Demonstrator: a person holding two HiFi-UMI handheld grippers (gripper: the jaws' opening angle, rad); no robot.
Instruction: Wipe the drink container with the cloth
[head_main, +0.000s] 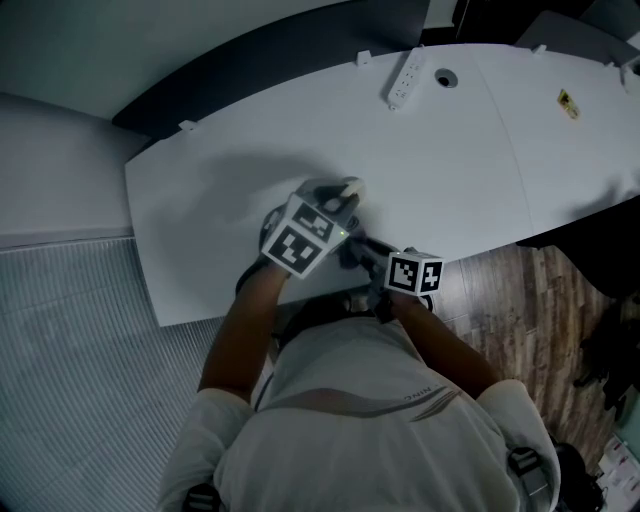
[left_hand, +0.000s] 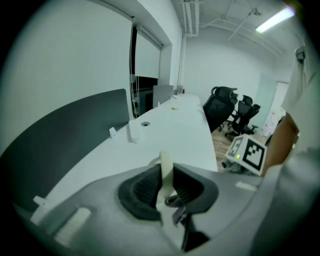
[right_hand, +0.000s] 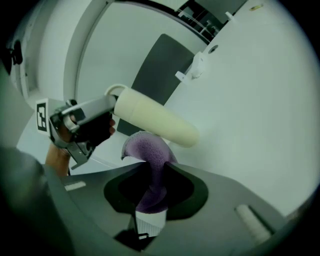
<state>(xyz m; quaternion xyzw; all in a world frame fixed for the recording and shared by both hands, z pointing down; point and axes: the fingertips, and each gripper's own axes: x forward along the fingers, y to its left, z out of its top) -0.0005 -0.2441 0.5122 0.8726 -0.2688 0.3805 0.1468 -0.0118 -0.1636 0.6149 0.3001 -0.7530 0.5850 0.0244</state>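
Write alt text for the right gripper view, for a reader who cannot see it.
A purple cloth, pinched in the right hand-held gripper, touches the underside of a cream drink container. The left hand-held gripper holds it sideways above a white table.

The cup (right_hand: 155, 120) lies sideways above the table (head_main: 250, 150), near its front edge, with its handle between my left gripper's (left_hand: 166, 172) jaws. The cloth (right_hand: 146, 150) sits in my right gripper (right_hand: 150, 172), just under the cup (touching it, I think). A power strip (head_main: 404, 80) lies near the far edge. Chairs (left_hand: 232, 107) stand beside the table.
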